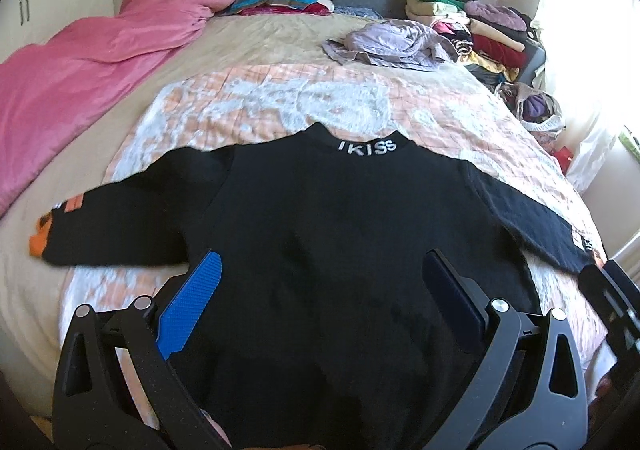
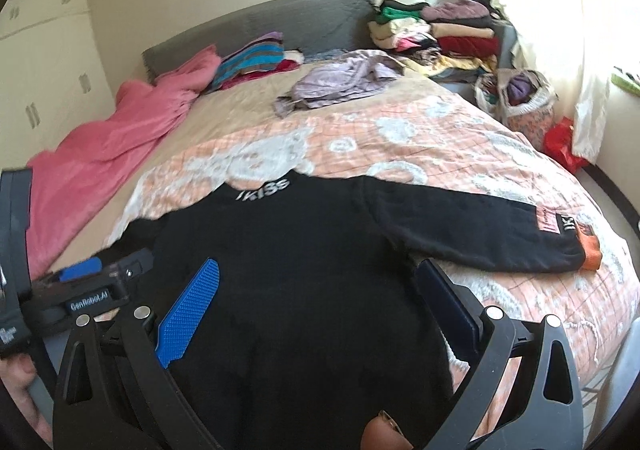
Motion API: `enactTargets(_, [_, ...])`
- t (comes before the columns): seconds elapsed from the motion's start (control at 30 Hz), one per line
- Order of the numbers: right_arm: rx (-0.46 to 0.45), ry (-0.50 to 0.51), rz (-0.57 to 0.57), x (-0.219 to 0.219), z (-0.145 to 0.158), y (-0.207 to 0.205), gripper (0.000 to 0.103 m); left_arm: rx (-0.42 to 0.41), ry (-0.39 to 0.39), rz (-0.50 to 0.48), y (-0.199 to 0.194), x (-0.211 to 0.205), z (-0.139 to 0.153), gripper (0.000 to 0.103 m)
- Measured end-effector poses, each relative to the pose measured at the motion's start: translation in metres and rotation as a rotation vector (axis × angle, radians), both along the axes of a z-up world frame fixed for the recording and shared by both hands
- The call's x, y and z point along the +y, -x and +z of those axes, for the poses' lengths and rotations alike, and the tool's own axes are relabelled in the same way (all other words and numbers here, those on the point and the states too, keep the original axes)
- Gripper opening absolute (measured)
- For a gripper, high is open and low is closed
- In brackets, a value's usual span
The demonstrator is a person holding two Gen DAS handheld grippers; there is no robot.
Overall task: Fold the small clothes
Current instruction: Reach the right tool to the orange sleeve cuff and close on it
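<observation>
Both hand-held grippers, left [image 1: 320, 286] & right [image 2: 320, 290], wide open over black sweater [image 1: 340, 218].

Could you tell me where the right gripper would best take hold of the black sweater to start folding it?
Probably the orange cuff of the black sweater: its sleeve lies flat, stretched outward. The open right gripper could come from the cuff's outer end, one finger sliding beneath.

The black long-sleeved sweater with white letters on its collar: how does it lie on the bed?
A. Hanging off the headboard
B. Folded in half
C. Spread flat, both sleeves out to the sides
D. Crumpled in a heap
C: the black long-sleeved sweater lies flat on the orange patterned blanket, one sleeve stretched out to each side.
</observation>
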State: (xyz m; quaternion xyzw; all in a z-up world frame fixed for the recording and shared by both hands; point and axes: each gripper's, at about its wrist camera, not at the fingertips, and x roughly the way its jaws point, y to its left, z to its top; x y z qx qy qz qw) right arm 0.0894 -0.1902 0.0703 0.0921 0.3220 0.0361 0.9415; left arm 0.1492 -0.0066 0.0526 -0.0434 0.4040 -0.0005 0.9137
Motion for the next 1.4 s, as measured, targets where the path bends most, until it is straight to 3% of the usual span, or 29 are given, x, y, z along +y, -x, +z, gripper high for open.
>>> enactTargets(0.4, [0.006,-0.018,-0.215,-0.077,-0.003,-0.047,0.099,0.024,-0.003,-0.055,-0.055,-0.025,-0.01,0.095])
enactTargets(0.7, [0.107,-0.066,-0.46,-0.16,-0.045,-0.062,0.099,0.06,-0.021,-0.078,-0.086,-0.035,-0.033,0.095])
enactTargets(1.2, [0.222,-0.263,-0.783,-0.254,-0.117,-0.04,0.099,0.117,-0.062,-0.111,-0.132,-0.049,-0.067,0.095])
enactTargets(1.4, [0.203,-0.375,-0.847,-0.284,-0.137,-0.041,0.099,0.125,-0.012,-0.095,-0.142,-0.04,-0.076,0.095])
